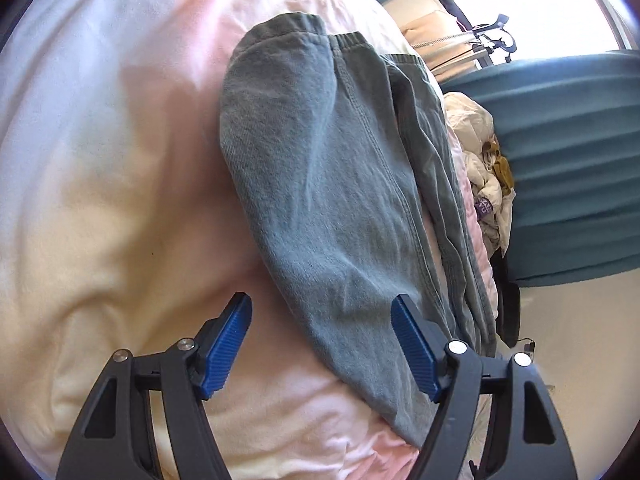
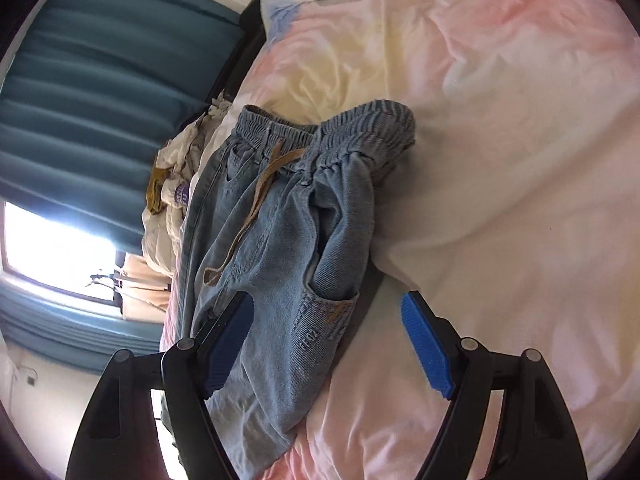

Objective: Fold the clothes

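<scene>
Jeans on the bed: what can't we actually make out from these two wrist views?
- Jeans: legs' lower ends run out of the right wrist view behind the right gripper.
- Left wrist view: jeans hem passes under the left gripper finger; fold layers underneath hidden.
- Clothes pile beyond the jeans: too small and bunched to identify items.
- Window: overexposed, nothing outside readable.
- Bedding edge: cut by the fisheye rim.

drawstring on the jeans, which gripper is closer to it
Right. The right gripper hovers open just below the drawstring; the left gripper view doesn't show it.
</scene>
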